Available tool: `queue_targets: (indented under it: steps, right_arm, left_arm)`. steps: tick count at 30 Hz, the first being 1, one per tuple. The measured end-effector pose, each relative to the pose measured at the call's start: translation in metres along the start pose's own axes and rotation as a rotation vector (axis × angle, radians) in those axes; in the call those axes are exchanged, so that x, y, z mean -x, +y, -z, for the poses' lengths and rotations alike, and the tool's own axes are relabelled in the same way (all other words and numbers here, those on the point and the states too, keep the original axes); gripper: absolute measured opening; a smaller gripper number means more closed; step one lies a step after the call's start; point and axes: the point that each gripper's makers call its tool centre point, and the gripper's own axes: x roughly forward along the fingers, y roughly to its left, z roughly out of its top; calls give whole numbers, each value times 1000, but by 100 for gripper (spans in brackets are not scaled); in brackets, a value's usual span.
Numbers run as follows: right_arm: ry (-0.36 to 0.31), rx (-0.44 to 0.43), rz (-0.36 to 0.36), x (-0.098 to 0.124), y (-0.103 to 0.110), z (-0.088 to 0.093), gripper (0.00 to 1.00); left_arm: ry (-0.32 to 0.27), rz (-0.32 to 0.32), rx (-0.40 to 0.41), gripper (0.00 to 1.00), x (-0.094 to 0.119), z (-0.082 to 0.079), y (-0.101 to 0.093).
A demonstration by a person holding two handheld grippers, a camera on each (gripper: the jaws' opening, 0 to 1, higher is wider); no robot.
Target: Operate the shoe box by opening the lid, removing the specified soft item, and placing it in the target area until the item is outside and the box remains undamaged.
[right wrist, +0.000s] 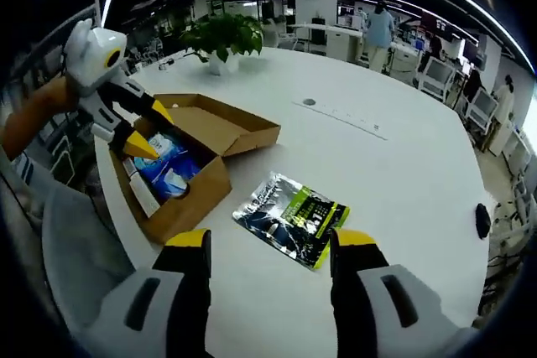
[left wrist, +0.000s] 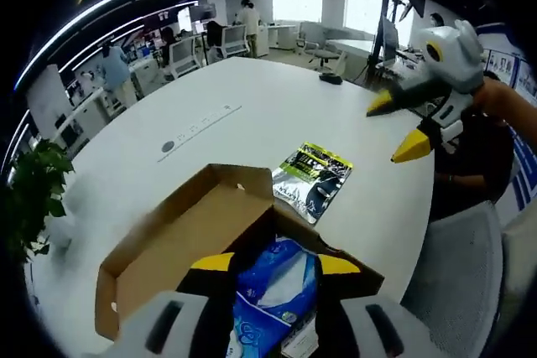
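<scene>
The shoe box (right wrist: 189, 169) stood open on the table (right wrist: 394, 173), the left tongs (left wrist: 267, 264) spread astride the blue soft pack (left wrist: 273, 291) inside it, evidently to grasp it, while the right tongs (right wrist: 267, 239) hovered spread and empty above the silver packet (right wrist: 289, 217) beside the box.

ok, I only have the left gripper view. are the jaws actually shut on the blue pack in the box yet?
Observer: Not shut. From the right gripper view, the left gripper is open, its tips just above the blue pack inside the box.
Operator: Anything else in there?
Observer: A white item lies beside the pack, along the box wall.
Operator: Right gripper free?
Observer: Yes. The right gripper is open and empty above the table, with the silver-green pouch lying ahead of it.
</scene>
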Motion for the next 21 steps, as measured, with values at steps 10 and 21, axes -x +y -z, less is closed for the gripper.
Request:
queue_targets:
  steps: [10, 21]
  right_arm:
    - [-4, 52, -41, -7, 23, -15, 55]
    - [-6, 111, -115, -24, 57, -28, 57]
  left_arm:
    - [2, -36, 46, 39, 20, 29, 21]
    - [11, -92, 125, 40, 39, 68, 49]
